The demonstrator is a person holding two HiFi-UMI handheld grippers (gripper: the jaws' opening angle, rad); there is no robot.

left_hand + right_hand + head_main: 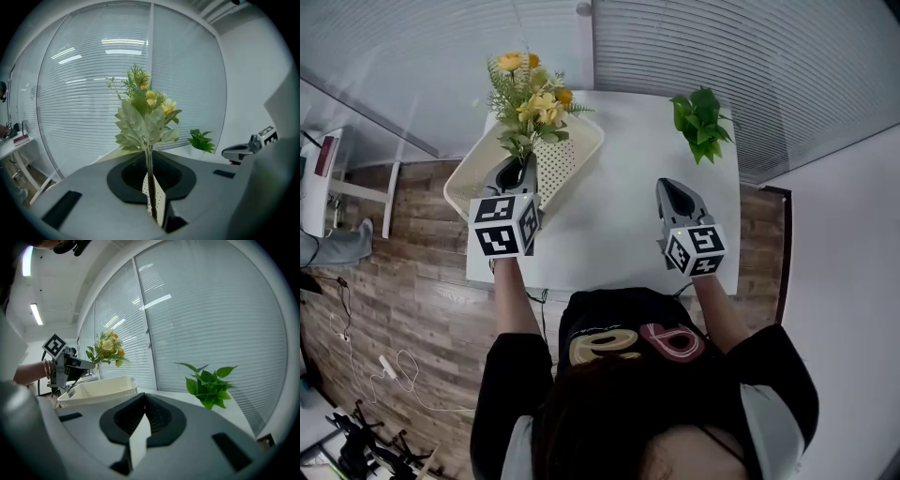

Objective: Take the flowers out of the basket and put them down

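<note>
A bunch of yellow and orange flowers (530,98) with green leaves stands upright above the cream perforated basket (562,167) at the table's left end. My left gripper (523,171) is shut on its thin stem, which runs straight up between the jaws in the left gripper view, where the flowers (145,117) fill the middle. My right gripper (675,192) hovers over the white table (619,220) to the right, shut with nothing in it. The right gripper view shows the flowers (108,348) held over the basket (98,391) at its left.
A small green leafy plant (701,122) stands at the table's far right corner, seen also as the plant (208,385) in the right gripper view. Window blinds close off the far side. Wooden floor with cables lies left of the table, and a person's leg (333,246) is at the left edge.
</note>
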